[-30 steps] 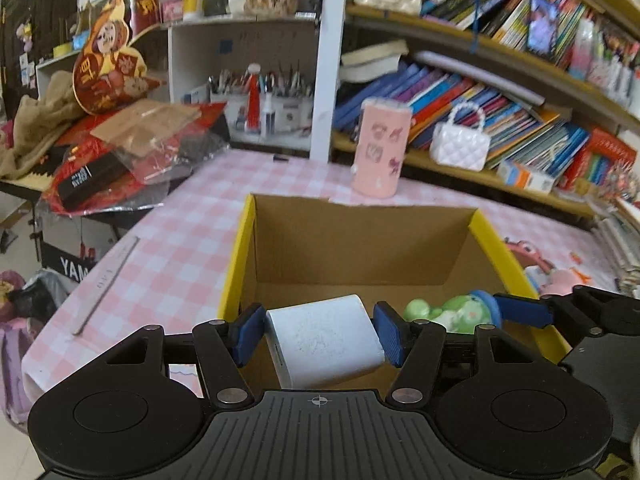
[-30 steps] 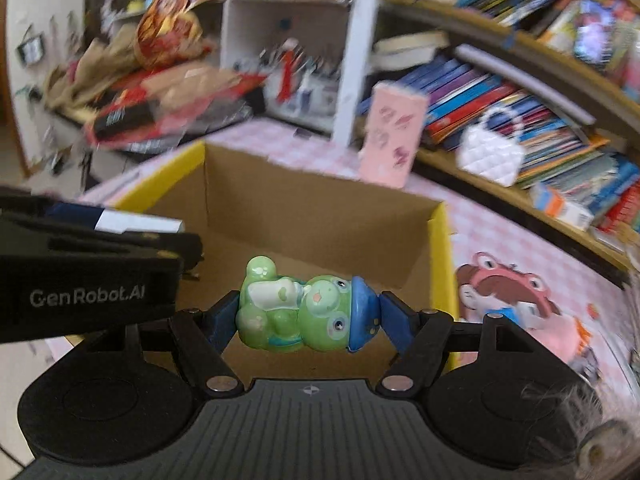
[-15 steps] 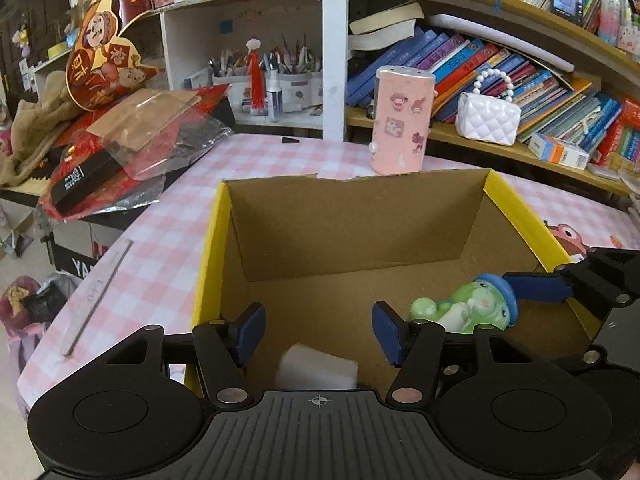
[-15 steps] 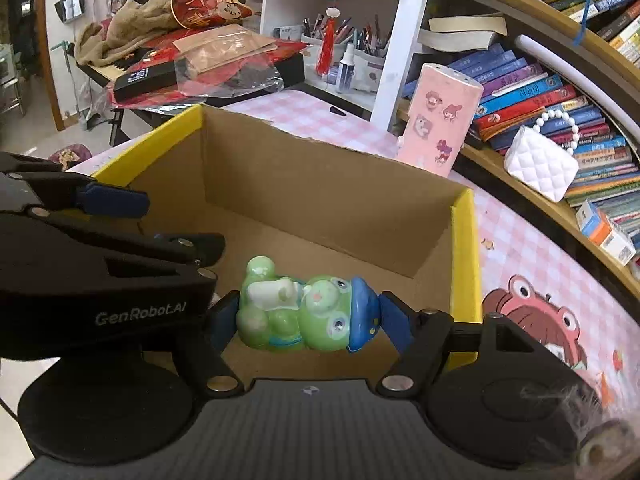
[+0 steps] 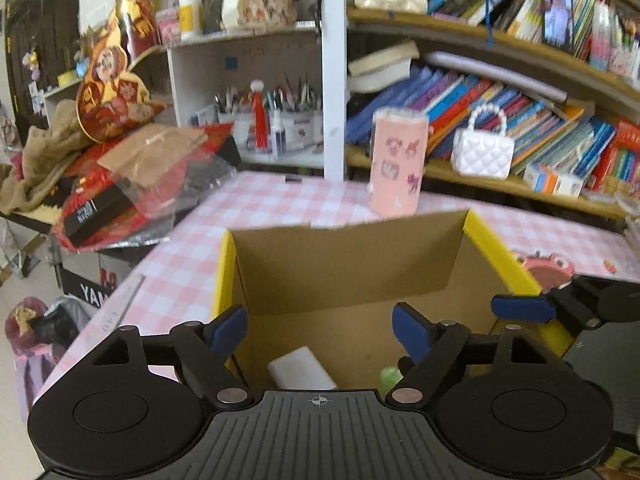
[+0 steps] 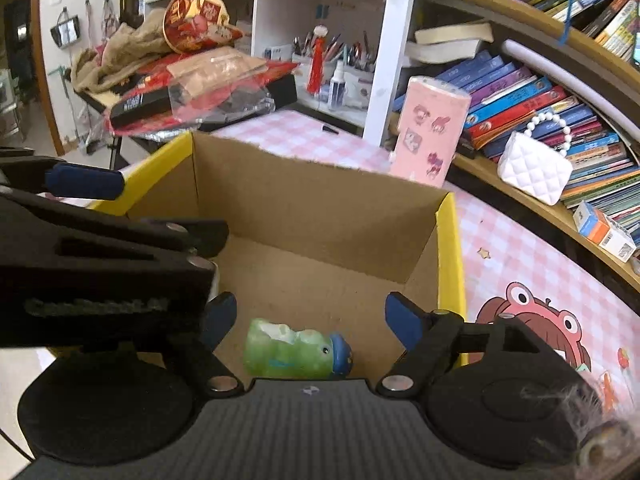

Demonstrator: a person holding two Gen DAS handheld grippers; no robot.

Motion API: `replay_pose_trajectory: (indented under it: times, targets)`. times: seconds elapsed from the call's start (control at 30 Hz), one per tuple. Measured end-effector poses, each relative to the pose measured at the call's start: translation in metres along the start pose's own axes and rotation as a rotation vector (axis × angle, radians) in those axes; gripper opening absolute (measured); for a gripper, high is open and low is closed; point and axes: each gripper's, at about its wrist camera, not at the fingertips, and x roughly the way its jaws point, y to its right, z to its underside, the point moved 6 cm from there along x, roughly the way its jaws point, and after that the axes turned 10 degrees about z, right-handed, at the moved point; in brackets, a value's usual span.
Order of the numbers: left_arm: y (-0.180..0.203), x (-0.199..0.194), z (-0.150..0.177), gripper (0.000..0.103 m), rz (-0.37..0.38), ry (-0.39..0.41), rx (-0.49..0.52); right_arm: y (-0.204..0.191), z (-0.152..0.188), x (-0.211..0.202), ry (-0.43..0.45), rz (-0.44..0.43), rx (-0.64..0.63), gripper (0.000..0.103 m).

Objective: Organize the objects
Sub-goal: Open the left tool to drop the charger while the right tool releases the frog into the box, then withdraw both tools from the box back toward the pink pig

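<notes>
Your left gripper (image 5: 318, 330) has its blue pads spread wide with nothing between them, and your right gripper (image 6: 310, 318) is spread just as wide and equally empty. Both hang over the open box (image 6: 320, 204), a brown carton with yellow rims. In the right view the frog (image 6: 296, 350) lies on its side on the box floor, low in the frame just ahead of the gripper body, its long axis running left to right with the blue cap toward the right of the frame. The left view shows only a small green sliver of it (image 5: 390, 376) behind the right-hand finger, but it shows what the right view hides: the white block (image 5: 302, 368) resting on the floor at lower centre, its long axis slanting from upper left to lower right. The two lie near each other; whether they touch is not visible. Your left gripper fills the left side of the right view (image 6: 100, 264), and the right one pokes in at the right edge of the left view (image 5: 560, 308). The box stands on a pink checked tablecloth (image 5: 280, 204), with a pink tin (image 5: 396, 164) upright beyond its far wall. Behind are crowded bookshelves (image 6: 532, 92) and a white purse (image 6: 534, 168).
</notes>
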Motion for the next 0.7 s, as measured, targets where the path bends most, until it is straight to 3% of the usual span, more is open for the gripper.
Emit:
replay_pose_trajectory:
  times: [0.4,0.7]
  targets:
    - [-0.008,-0.079,0.0,0.091,0.038,0.133,-0.056,0.013,0.001,-0.091,0.147,0.1,0.122,0.082]
    - [-0.007,-0.109,0.042,0.091,0.051,0.108,-0.045,0.004,0.05,-0.134,0.121,0.232,0.182,0.082]
